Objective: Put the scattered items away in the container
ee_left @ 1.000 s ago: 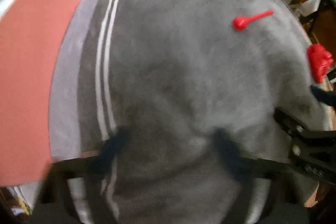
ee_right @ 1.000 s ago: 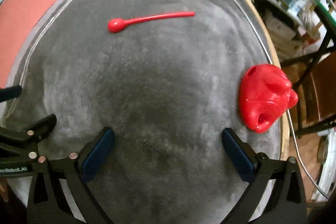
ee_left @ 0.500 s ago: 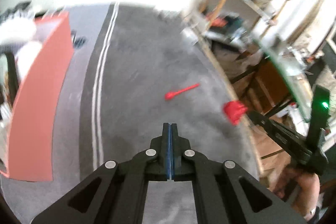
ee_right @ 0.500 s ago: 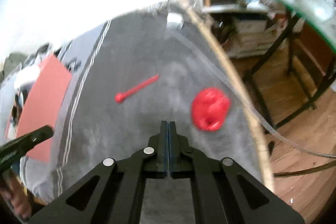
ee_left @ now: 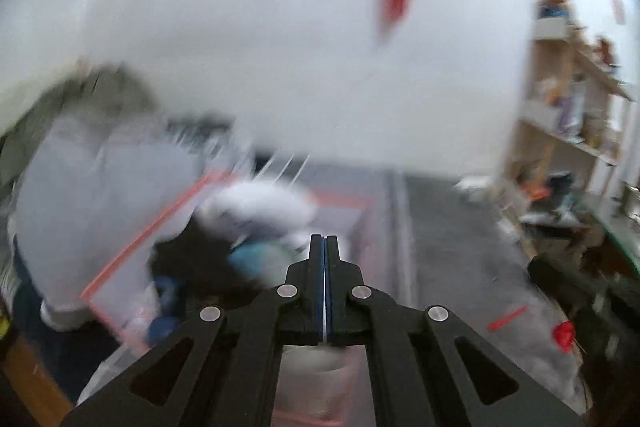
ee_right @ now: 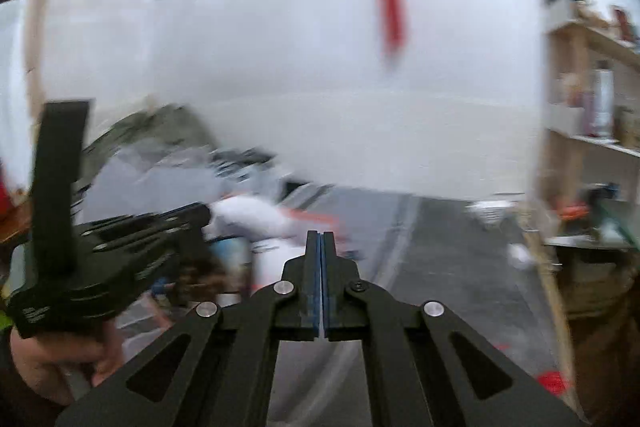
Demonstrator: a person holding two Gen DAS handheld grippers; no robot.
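Both jaws closed, nothing gripped: left gripper (ee_left: pixel 324 247), right gripper (ee_right: pixel 321 243). Left view alone shows the red spoon (ee_left: pixel 507 318) on the grey worktop (ee_left: pixel 452 251) at near right, long axis diagonal, running up to the far right, with the red lump (ee_left: pixel 563 335) just right of it. Right view alone shows the hand (ee_right: pixel 60 355) holding the left gripper; bin (ee_left: pixel 344 203) at far left in both, blurred.

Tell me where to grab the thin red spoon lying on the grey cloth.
Take the red spoon across its thin handle, near the middle, coming down from above. It lies flat on the grey cloth, so only a top approach gets a finger on each side. The frame is blurred, so which end is the bowl cannot be told.
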